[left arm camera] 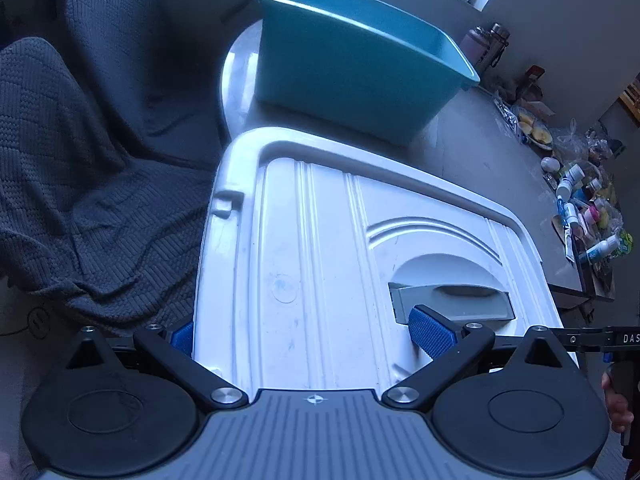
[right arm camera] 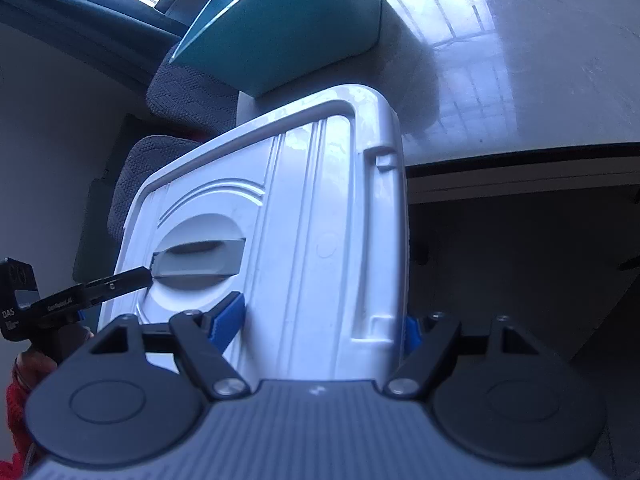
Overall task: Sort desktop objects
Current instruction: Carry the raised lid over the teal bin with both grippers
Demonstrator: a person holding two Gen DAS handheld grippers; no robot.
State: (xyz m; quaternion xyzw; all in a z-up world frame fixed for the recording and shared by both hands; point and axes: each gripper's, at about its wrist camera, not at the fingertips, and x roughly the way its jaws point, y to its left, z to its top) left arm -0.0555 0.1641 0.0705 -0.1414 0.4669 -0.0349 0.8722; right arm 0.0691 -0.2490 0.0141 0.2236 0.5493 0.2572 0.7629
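A white plastic box lid (left arm camera: 312, 248) with a grey recessed handle (left arm camera: 452, 300) is held up between both grippers. My left gripper (left arm camera: 308, 334) grips one end, with one blue pad (left arm camera: 430, 334) on top near the handle and the other at the lid's edge. My right gripper (right arm camera: 324, 320) grips the opposite end of the lid (right arm camera: 312, 208), its pads (right arm camera: 228, 316) set the same way. A teal bin (left arm camera: 352, 64) stands on the table just beyond the lid; it also shows in the right wrist view (right arm camera: 288, 24).
A grey table (left arm camera: 480, 148) carries the bin. Several small bottles and packets (left arm camera: 584, 208) crowd its far right side. A chair under a dark knitted blanket (left arm camera: 92, 152) stands to the left. The table's dark front edge (right arm camera: 520, 160) shows in the right wrist view.
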